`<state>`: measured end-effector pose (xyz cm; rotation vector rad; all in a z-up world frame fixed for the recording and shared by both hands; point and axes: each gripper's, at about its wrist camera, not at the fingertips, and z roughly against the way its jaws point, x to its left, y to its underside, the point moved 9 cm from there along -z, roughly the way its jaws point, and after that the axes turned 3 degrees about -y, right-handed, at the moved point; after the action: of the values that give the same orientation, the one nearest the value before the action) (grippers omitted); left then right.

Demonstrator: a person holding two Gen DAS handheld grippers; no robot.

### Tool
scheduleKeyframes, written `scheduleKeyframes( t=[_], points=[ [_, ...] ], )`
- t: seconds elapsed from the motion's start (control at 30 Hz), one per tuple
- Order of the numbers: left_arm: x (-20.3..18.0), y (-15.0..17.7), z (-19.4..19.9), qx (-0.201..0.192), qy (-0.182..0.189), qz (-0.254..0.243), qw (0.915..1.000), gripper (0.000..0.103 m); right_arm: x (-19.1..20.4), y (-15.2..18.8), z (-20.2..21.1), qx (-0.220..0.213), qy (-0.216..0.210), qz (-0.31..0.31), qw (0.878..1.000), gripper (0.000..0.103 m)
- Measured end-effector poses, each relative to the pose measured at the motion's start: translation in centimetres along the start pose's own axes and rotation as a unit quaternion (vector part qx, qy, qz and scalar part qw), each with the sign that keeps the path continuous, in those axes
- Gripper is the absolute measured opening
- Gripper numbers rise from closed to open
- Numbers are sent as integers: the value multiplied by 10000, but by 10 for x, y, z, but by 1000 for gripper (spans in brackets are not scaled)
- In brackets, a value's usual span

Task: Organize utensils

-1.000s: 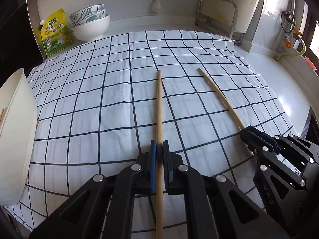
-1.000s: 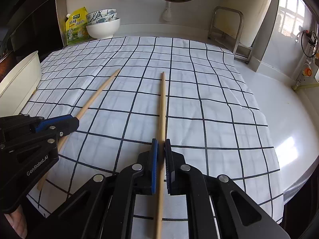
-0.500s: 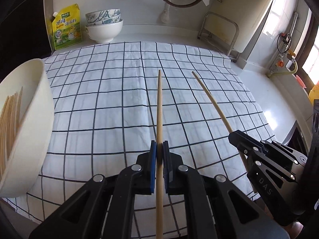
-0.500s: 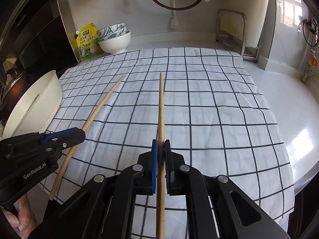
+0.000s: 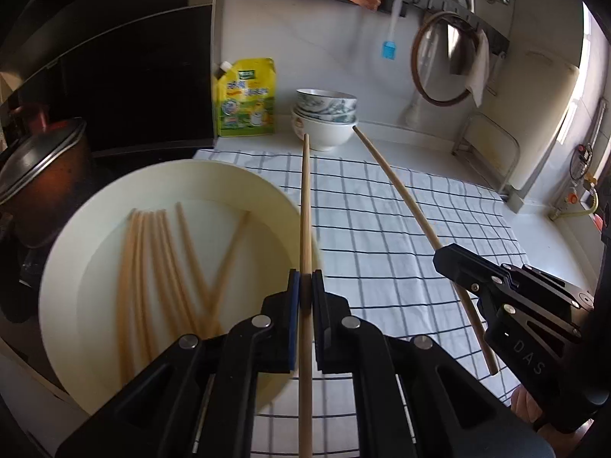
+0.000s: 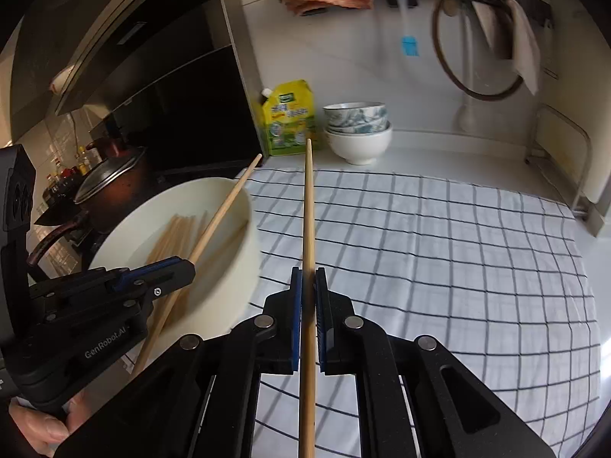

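Observation:
Each gripper is shut on one wooden chopstick. In the left wrist view my left gripper (image 5: 304, 286) clamps a chopstick (image 5: 305, 206) that points forward past the right rim of the cream bowl (image 5: 76, 252). Several chopsticks (image 5: 152, 267) lie inside that bowl. To the right, my right gripper (image 5: 443, 257) carries the second chopstick (image 5: 401, 198) above the checked cloth (image 5: 401, 248). In the right wrist view the right gripper (image 6: 308, 286) holds its chopstick (image 6: 309, 210) over the cloth (image 6: 439, 248), and the left gripper (image 6: 187, 267) with its chopstick (image 6: 225, 206) hangs over the bowl (image 6: 236, 267).
A dark lidded pot (image 5: 42, 175) stands left of the bowl by a black appliance. A yellow refill pouch (image 5: 246, 97) and stacked bowls (image 5: 324, 118) sit at the back of the counter. A metal rack (image 5: 492, 145) stands back right. A hand (image 6: 34, 427) grips the left tool.
Both grippers rose and swung left with their chopsticks, from low over the cloth to beside and over the cream bowl. The bowl's inside, with its chopsticks, has come into full view.

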<state>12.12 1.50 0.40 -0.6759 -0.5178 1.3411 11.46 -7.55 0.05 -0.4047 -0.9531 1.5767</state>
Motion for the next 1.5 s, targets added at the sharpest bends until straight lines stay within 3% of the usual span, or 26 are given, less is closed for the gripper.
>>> scheduleKeyframes(
  t=[0.3, 0.5, 0.67, 0.73, 0.8, 0.83, 1.5],
  points=[
    [99, 0, -18, 159, -468, 370, 9981, 7, 84, -20, -75, 472, -537, 249, 9971, 6],
    [125, 11, -37, 370, -510, 549, 9965, 7, 105, -3, -111, 931, -552, 306, 9937, 6],
    [134, 18, -44, 478, -506, 652, 9954, 8, 104, 5, -118, 1053, -485, 325, 9927, 7],
    [136, 19, -47, 522, -517, 715, 9947, 17, 102, 7, -118, 1062, -477, 305, 9927, 7],
    [138, 20, -44, 470, -577, 774, 9942, 56, 100, 8, -114, 1005, -451, 282, 9935, 10],
    [139, 20, -41, 393, -616, 805, 9941, 63, 99, 7, -112, 970, -435, 279, 9939, 12],
    [128, 28, -4, 232, -915, 722, 9929, 64, 85, 14, -58, 554, -336, 235, 9976, 22]
  ],
)
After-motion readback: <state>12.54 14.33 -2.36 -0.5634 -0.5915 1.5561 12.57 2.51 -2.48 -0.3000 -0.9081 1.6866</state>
